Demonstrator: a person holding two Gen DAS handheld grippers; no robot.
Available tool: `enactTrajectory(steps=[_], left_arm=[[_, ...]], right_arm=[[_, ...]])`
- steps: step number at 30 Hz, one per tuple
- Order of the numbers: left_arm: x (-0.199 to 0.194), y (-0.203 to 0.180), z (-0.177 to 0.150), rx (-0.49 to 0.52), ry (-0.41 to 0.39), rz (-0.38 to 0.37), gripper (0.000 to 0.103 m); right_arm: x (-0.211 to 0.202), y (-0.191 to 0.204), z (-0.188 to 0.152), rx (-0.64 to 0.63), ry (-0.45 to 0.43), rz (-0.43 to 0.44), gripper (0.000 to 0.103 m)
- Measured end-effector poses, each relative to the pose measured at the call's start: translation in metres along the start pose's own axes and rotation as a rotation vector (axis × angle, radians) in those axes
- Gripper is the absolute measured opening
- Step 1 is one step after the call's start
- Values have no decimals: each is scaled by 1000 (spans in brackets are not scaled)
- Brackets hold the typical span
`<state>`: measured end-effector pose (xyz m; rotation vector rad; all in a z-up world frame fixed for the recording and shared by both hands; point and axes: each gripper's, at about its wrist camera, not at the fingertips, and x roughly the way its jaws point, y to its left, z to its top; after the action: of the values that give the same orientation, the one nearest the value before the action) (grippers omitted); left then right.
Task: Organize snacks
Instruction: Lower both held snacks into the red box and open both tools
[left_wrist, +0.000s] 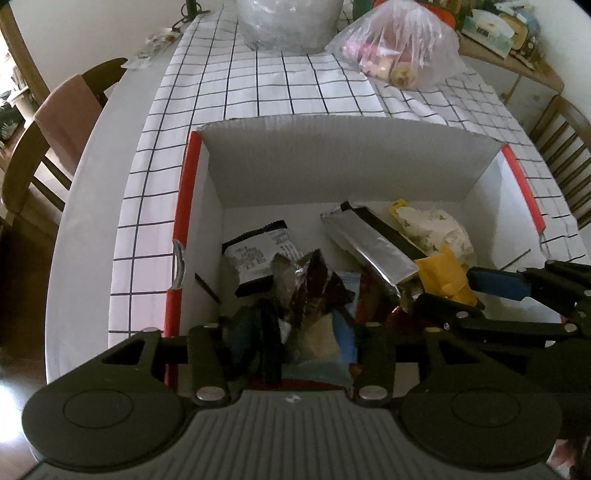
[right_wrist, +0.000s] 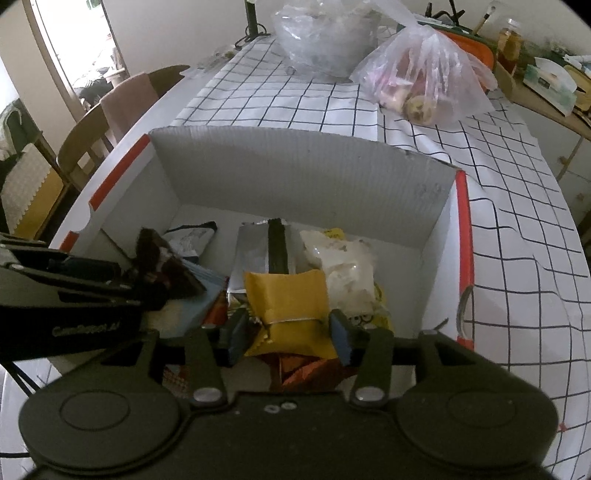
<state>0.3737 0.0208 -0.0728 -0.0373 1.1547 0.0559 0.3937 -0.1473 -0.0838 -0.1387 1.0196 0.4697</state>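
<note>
A white cardboard box (left_wrist: 332, 166) (right_wrist: 295, 177) with red rims stands on the checked cloth and holds several snacks. My left gripper (left_wrist: 310, 325) (right_wrist: 147, 291) reaches into its near left part. Its jaws stand apart around a crumpled dark brown wrapper (left_wrist: 310, 284) (right_wrist: 159, 258) that sits on a blue packet (left_wrist: 340, 332). My right gripper (right_wrist: 288, 328) (left_wrist: 461, 295) is open, with a yellow packet (right_wrist: 288, 299) (left_wrist: 443, 273) lying on the pile between its blue pads. Behind lie a silver packet (left_wrist: 373, 243) (right_wrist: 255, 254), a black-and-white packet (left_wrist: 258, 254) and a white bag (left_wrist: 439, 225) (right_wrist: 343, 266).
A clear plastic bag of food (left_wrist: 399, 51) (right_wrist: 424, 81) and a larger clear bag (left_wrist: 291, 22) (right_wrist: 325, 33) lie on the cloth beyond the box. Wooden chairs stand at the table's left (left_wrist: 55, 147) and right (left_wrist: 565, 147). A cluttered shelf (right_wrist: 546, 81) is at the far right.
</note>
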Motion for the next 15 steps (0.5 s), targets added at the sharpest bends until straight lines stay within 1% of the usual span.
enactTrajectory(steps=[4,6,7,8,13,15], left_arm=[[-10,4,-4,-15,-19,-13,51],[-15,6,-6,-21,-31,-16,52],[-19,7,-7,-23,-39,-17,52],[-22,7,-7,-25,-44,-18,52],[-39,8,-13,-24,-82,-26,52],[-47,8,-16,-24,-98,-35,54]], right_arm=[[-9,-1,-3,8,-15,2,50],[-16,-3,-4,17,-28,8,57],[-19,-3,-5,21,-36,9,62],[-23,-4,-5,25,-47,11,63],[-43,-4,-6,32,-85,24,64],[-51,-3,-7,33,-100,27,66]])
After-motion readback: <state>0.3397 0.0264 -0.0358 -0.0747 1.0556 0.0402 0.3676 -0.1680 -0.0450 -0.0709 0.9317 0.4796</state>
